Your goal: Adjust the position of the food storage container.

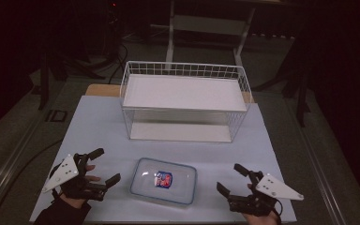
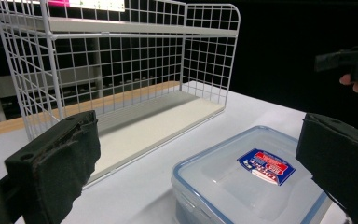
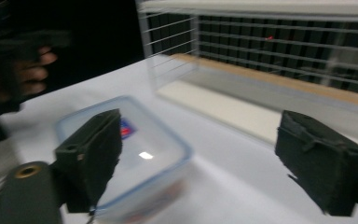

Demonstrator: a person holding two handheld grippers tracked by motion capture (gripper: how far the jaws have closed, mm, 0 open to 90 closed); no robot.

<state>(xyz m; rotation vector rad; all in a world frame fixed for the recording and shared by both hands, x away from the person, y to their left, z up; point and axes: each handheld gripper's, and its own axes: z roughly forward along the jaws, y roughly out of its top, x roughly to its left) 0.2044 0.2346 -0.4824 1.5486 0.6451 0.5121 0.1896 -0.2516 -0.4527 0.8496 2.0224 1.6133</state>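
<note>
A clear lidded plastic box (image 1: 164, 181) with a blue rim and a red-and-blue label lies flat near the table's front edge; the same box (image 2: 256, 179) (image 3: 135, 154) lies ahead of each gripper's jaws. My left gripper (image 1: 104, 165) (image 2: 200, 163) stands open at the box's left, nothing between its jaws. At the box's right my right gripper (image 1: 230, 178) (image 3: 214, 163) is open and empty too. Both sit close to the box without touching it. A white wire shelf rack (image 1: 185, 101) (image 2: 116, 70) (image 3: 270, 51) with two white boards stands behind the box.
The white tabletop (image 1: 98, 126) has free room left and right of the rack. A wooden strip (image 1: 102, 90) shows at the table's far edge. Beyond it, dark floor with a white table frame (image 1: 206, 28) and cables.
</note>
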